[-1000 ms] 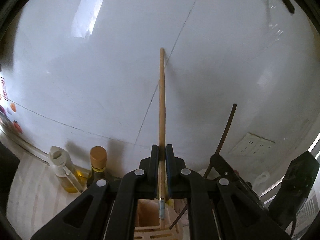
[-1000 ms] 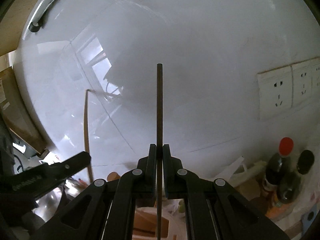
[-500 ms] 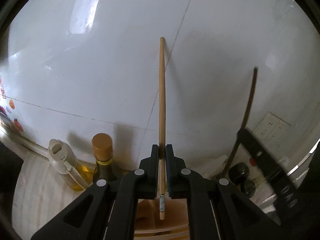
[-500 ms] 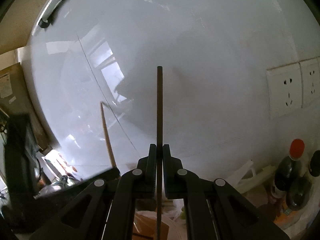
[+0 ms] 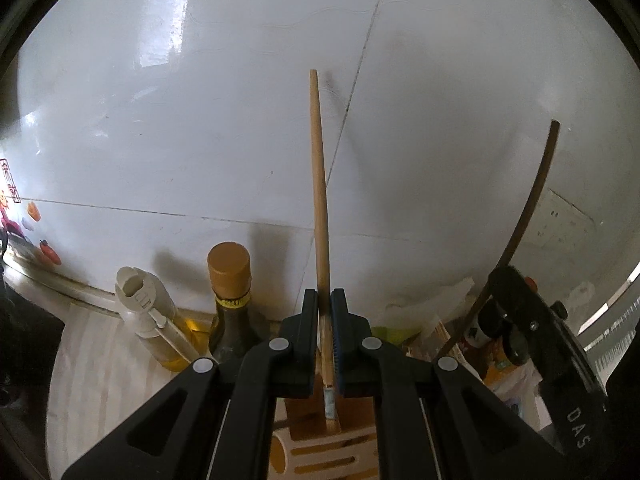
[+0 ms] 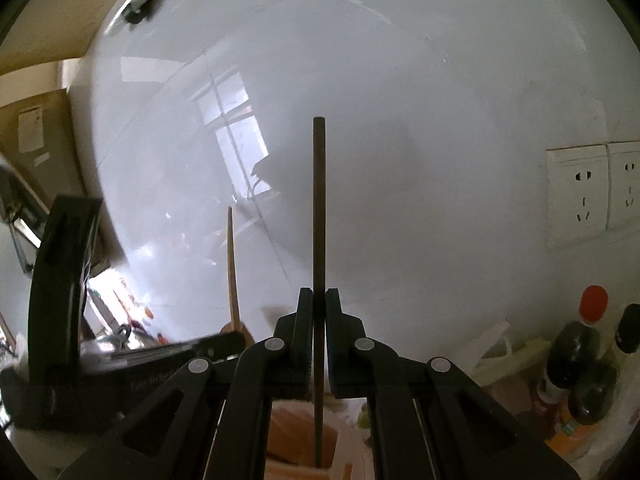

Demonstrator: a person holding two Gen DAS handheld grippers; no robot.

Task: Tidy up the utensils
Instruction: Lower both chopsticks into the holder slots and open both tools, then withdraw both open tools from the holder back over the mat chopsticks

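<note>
Both tools have dropped a bit since the earlier frames, and the slotted holder now sits closer under each stick tip. Your left tool (image 5: 325, 336) is clamped tight on a light wooden chopstick (image 5: 318, 184), pinching it low, nr the bottom end, w/ the long part standing up past the fingers. Its tip hangs just over the pale slotted utensil holder (image 5: 320, 450), not clearly inside yet. Your right tool (image 6: 319, 340) is clamped just as tight on a dark chopstick (image 6: 319, 208), also upright, lower end right at the holder's rim (image 6: 304, 470); can't tell if it touches.

Handling, my guess: both sticks are light, stiff, thin and smooth, so they'll likely pivot or slide in the pads if the tip bumps the rim. Grip low is good for aiming the tip; keep it firm and square on the shaft. Behind: oil bottles (image 5: 230, 300) by the tiled wall (image 5: 200, 140), sauce bottles (image 6: 580, 352), wall sockets (image 6: 580, 192).
</note>
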